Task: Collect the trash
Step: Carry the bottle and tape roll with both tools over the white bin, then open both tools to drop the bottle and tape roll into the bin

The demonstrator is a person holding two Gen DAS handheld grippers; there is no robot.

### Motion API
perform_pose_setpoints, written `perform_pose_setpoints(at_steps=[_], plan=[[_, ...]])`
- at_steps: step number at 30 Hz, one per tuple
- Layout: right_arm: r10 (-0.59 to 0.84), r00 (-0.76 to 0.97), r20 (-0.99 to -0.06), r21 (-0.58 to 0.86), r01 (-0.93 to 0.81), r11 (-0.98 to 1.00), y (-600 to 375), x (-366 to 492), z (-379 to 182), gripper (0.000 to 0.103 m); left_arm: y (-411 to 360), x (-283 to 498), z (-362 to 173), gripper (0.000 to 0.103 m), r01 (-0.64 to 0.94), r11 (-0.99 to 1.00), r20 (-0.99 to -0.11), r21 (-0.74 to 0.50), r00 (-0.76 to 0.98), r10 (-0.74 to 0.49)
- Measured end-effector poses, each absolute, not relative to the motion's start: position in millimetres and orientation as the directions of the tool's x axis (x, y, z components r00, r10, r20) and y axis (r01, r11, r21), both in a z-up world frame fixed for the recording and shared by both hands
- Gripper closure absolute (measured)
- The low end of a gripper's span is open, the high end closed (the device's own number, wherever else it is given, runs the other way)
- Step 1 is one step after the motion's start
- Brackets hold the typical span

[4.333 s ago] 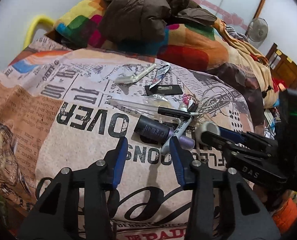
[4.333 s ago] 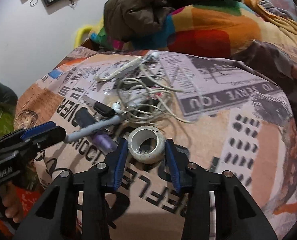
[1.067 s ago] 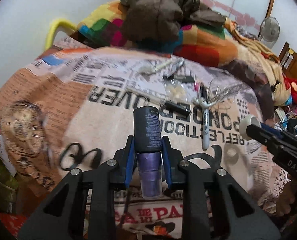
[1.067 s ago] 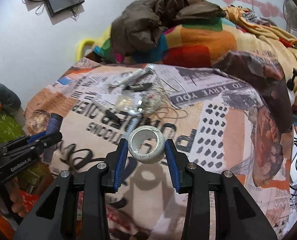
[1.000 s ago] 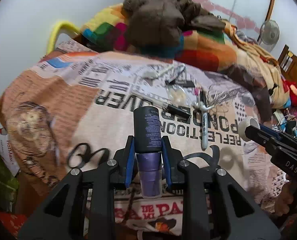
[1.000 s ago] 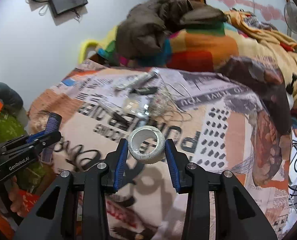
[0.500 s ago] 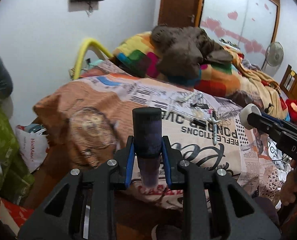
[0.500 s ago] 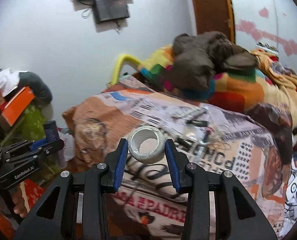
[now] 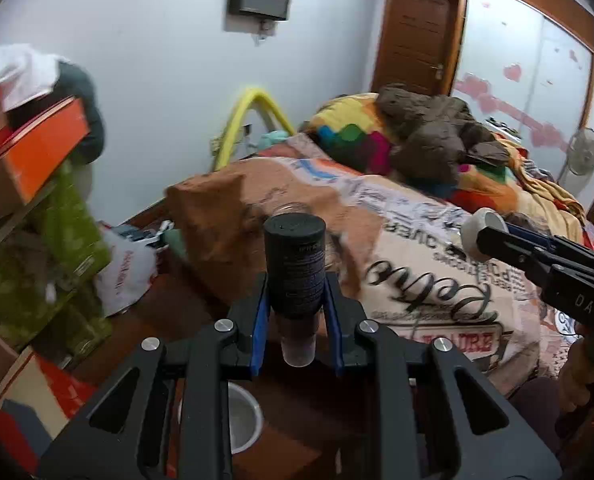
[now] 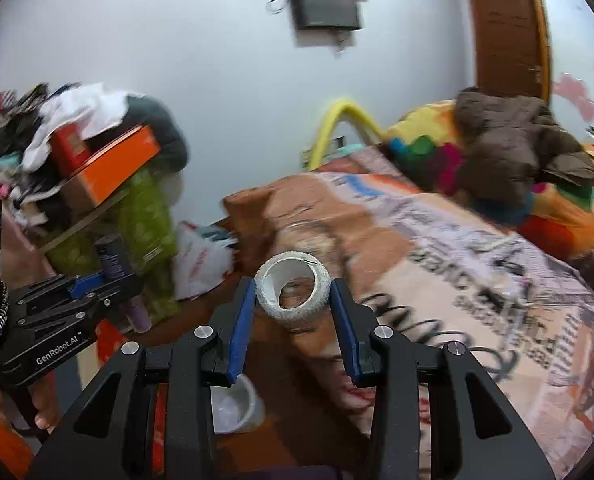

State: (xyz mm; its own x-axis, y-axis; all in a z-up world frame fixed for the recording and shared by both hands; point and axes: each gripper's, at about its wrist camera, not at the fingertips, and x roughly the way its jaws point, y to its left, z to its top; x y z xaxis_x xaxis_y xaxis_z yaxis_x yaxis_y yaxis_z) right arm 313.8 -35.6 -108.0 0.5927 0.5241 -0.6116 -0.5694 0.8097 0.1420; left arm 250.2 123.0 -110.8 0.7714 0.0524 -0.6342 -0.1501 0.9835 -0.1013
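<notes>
My left gripper (image 9: 296,312) is shut on a dark bottle with a purple base (image 9: 295,264), held upright above the brown floor. It also shows in the right wrist view (image 10: 115,258). My right gripper (image 10: 293,312) is shut on a white tape roll (image 10: 293,290), also held in the air. The roll and right gripper show at the right of the left wrist view (image 9: 481,232). A small white bin (image 10: 233,404) stands on the floor below both grippers; it also shows in the left wrist view (image 9: 241,420).
The bed with a newspaper-print cover (image 9: 437,248) is to the right, with a brown jacket (image 9: 429,136) on it. Stacked boxes and green bags (image 9: 53,240) crowd the left. A white plastic bag (image 9: 125,272) lies on the floor by the bed.
Both grippers have lifted off the bed and swung left and back with the bottle and tape roll held. The floor, the boxes and the white bin have come into view.
</notes>
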Motion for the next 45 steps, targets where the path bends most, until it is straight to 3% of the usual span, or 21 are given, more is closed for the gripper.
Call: perform_pose_setpoints(at_steps=[14,26,33,35,38,45], plan=[[0.562,0.36,-0.744,0.176,-0.707,0.685,77,281,-170,0.068,212,187,-177,0.078,-0.332,0.937,-0.712,-0.113,0.684,0.157],[0.484,0.168,-0.859,0.213,-0.742,0.636,136,288,-240,0.068,250,179,-281,0.078,-0.448,0.871,-0.841,-0.201,0.535,0.081],[0.489,0.103,-0.866,0.244,-0.767,0.593,160,291,-256,0.067,270,181,-323,0.078,-0.498,0.839,-0.888,-0.221,0.459,0.038],[0.485,0.092,-0.87,0.245,-0.773,0.586,164,293,-259,0.065,272,182,-330,0.078,-0.507,0.834,-0.895,-0.22,0.445,0.034],[0.482,0.086,-0.872,0.252,-0.766,0.592,167,298,-262,0.042,275,186,-341,0.078,-0.516,0.826,-0.905,-0.227,0.426,0.017],[0.46,0.137,-0.877,0.217,-0.742,0.634,158,315,-264,0.041,271,204,-355,0.078,-0.503,0.834,-0.915,-0.228,0.404,-0.007]])
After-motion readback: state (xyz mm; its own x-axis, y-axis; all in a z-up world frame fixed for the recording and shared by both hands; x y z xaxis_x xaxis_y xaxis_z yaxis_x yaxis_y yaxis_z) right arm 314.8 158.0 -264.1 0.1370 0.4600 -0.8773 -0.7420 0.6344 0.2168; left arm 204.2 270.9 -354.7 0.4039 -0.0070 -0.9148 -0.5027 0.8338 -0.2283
